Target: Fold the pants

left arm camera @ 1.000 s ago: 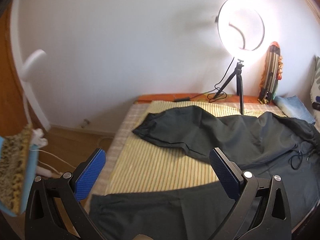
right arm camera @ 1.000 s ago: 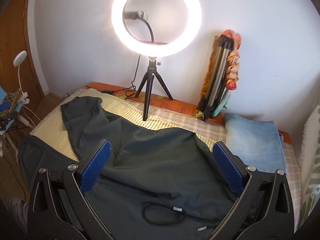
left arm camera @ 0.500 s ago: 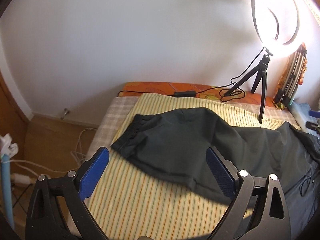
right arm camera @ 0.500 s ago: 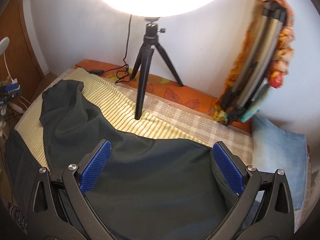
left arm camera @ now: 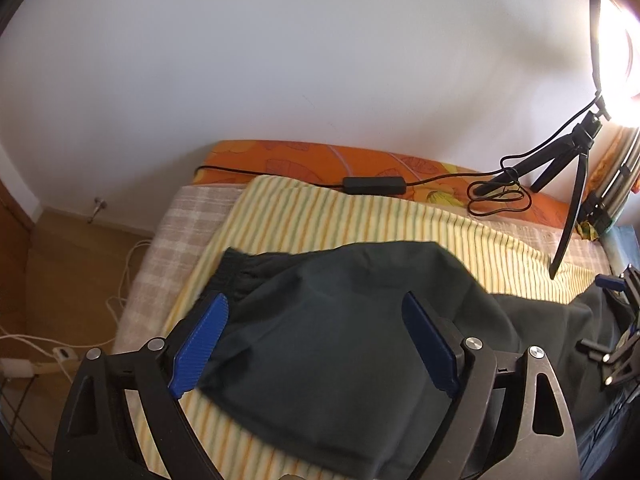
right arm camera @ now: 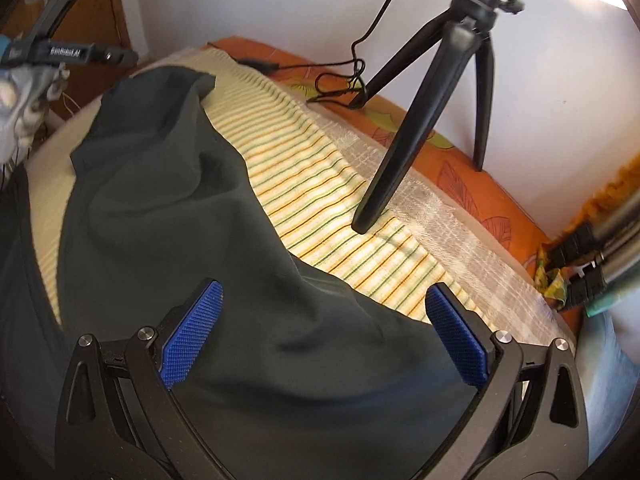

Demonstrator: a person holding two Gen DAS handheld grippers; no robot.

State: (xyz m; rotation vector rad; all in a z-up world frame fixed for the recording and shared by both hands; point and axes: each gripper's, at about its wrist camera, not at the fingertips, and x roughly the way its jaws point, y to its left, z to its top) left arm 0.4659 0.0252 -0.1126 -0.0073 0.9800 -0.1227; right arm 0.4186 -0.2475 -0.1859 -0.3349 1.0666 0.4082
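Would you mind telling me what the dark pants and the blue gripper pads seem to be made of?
The pants look like thin, matte woven fabric, perhaps synthetic: soft creases, no sheen. The blue pads on the right gripper look like moulded rubber or plastic, judging by their fine knurled grid.

dark pants (left arm camera: 340,344), yellow striped sheet (left arm camera: 360,220).

The bed (left arm camera: 188,216) wears a checked cover under a yellow striped sheet (left arm camera: 328,220); dark pants (left arm camera: 340,320) sprawl across the sheet; a black tripod (right arm camera: 432,92) stands beside them on the bed.
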